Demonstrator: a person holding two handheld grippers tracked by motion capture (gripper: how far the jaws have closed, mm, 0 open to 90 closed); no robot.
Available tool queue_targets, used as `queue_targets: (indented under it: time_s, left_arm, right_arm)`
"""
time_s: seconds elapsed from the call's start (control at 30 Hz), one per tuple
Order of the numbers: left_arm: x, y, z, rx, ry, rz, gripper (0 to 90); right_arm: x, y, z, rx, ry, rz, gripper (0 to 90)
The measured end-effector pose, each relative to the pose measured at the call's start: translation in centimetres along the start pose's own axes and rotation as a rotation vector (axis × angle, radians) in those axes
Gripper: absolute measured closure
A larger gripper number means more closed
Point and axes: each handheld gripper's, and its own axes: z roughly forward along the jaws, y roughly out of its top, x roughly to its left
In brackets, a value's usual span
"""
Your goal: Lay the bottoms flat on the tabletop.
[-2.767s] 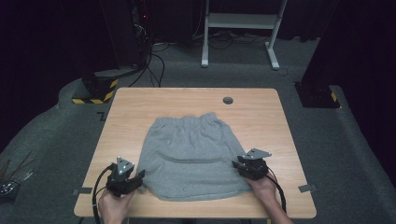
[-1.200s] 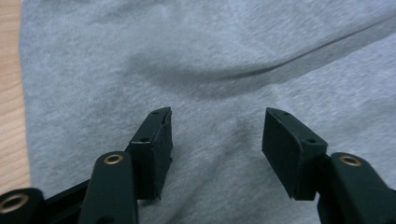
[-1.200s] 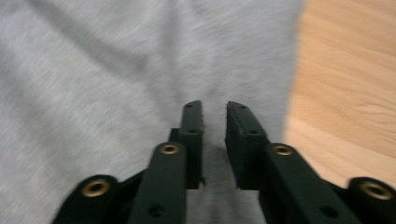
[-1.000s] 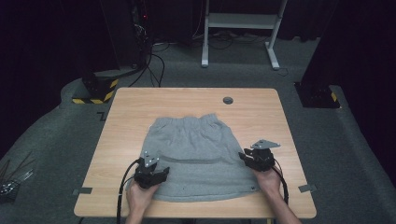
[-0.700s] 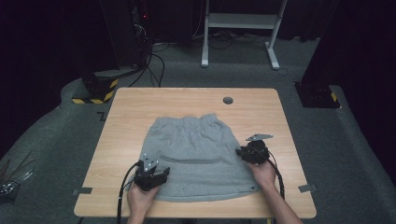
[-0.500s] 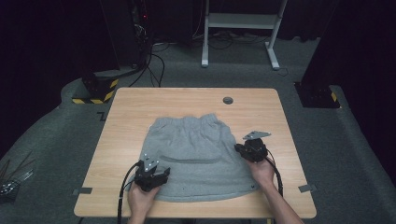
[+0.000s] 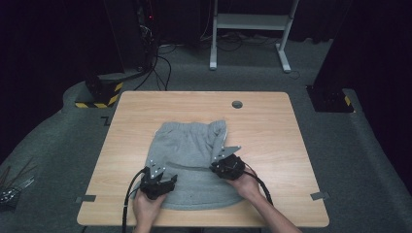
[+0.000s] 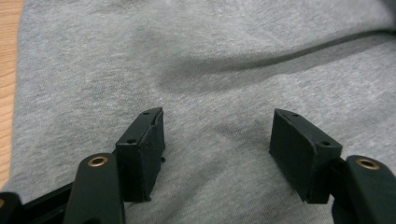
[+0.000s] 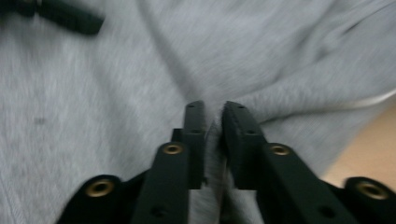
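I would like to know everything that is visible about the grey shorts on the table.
The grey shorts look like soft, heathered jersey cloth. They lie on the wooden table, mostly flat, with the waistband at the far end. The right side is gathered and folded inward over the middle, with creases. The right hand-held gripper pinches a fold of the cloth between its nearly closed jaws. The left hand-held gripper rests on the near left part with its jaws open and the cloth flat between them.
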Motion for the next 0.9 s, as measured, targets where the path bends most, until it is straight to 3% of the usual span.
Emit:
queue_targets:
  time_s: [0.1,0.2,0.3,0.5,0.6,0.73,0.9]
  left_arm:
    - [0.0,0.0,0.0,0.0,0.0,-0.001,35.6]
    - [0.0,0.0,0.0,0.0,0.001,-0.001,35.7]
    - [0.0,0.0,0.0,-0.001,0.001,-0.002,35.7]
    - [0.0,0.0,0.0,-0.001,0.001,-0.002,35.6]
    - [0.0,0.0,0.0,-0.001,0.002,-0.002,35.6]
    - [0.0,0.0,0.0,-0.001,0.001,-0.003,35.6]
    - [0.0,0.0,0.0,-0.001,0.0,-0.001,35.5]
  right_arm:
    - [-0.2,-0.6,-0.7,-0.029,-0.006,0.032,67.4]
    - [-1.2,-0.6,-2.8,-0.095,-0.052,0.085,65.4]
    - [-2.6,-0.5,-4.0,-0.113,-0.11,0.139,63.3]
    - [-5.2,-0.8,-2.3,-0.103,-0.171,0.269,57.1]
    - [-6.2,-0.5,-0.9,-0.088,-0.176,0.323,53.4]
    - [-6.4,0.2,1.1,-0.021,-0.174,0.331,53.5]
    - [-6.2,0.4,1.1,-0.01,-0.201,0.248,81.8]
